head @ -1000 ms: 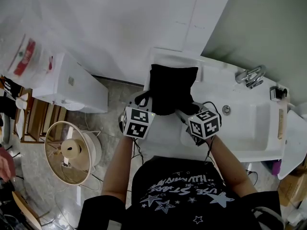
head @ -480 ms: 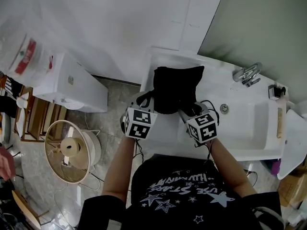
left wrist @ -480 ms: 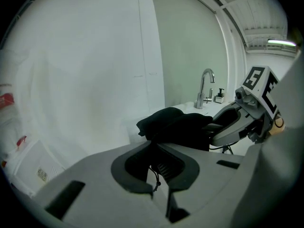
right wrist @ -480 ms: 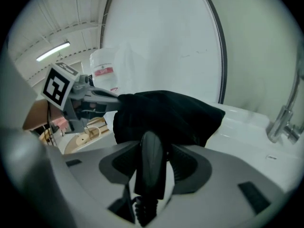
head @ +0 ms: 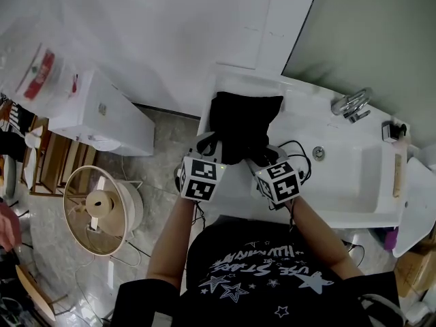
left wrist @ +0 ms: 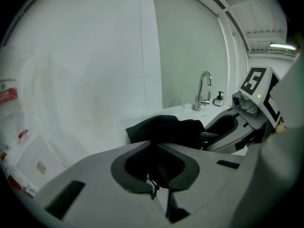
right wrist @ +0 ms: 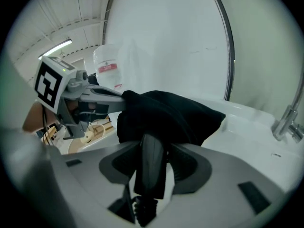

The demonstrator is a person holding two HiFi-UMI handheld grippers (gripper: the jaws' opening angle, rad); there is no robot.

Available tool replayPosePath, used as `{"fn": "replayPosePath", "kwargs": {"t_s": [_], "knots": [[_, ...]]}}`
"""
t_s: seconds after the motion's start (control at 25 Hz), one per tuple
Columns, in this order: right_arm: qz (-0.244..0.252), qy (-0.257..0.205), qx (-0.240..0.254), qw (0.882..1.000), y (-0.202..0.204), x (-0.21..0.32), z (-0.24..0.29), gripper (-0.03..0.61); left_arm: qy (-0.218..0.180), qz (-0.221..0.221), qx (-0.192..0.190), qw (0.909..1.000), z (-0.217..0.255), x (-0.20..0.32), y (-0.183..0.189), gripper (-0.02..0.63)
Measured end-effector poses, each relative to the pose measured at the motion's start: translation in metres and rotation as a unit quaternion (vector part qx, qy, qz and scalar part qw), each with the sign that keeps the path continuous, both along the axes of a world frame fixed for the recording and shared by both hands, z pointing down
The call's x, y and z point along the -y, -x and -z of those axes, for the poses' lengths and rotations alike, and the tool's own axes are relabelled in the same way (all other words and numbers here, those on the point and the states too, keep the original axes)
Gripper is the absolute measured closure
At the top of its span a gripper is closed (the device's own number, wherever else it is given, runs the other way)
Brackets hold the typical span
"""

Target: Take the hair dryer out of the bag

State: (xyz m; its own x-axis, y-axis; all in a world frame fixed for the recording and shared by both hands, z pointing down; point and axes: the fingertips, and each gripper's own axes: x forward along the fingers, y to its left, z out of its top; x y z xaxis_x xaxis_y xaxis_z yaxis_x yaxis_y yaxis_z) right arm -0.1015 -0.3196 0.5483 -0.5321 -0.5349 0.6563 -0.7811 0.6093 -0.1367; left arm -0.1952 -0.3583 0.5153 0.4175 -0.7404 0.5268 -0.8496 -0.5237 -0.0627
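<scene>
black bag (head: 242,125) over white washbasin (head: 354,172)

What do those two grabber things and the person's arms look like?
Both the left gripper and right gripper have smooth grey jaws with a darker inner lining. Each carries a white cube printed with black square markers, and a thin dark cable trails behind. The person wears a black short-sleeved T-shirt with white stars and lettering.

Inside bag (right wrist: 166,113) — hair dryer (right wrist: 149,170) head hidden; only handle shows.
</scene>
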Motion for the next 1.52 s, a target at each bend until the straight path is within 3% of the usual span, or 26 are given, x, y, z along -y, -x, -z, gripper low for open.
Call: {"fn": "replayPosePath", "kwargs": {"t_s": [0.2,0.68,1.52], "knots": [[0.021,0.007,0.004,1.000,-0.009,-0.013,0.005,0.387,-0.008,0.030,0.011,0.9995,0.003,0.006,0.021,0.589],[0.071,-0.012,0.018,0.997,-0.024,-0.041,0.012,0.387,-0.010,0.036,0.016,0.9992,0.004,0.002,0.028,0.589],[0.172,-0.015,0.084,0.981,-0.035,-0.097,0.043,0.387,-0.017,0.078,0.025,0.9965,0.015,0.012,0.039,0.589]]}}
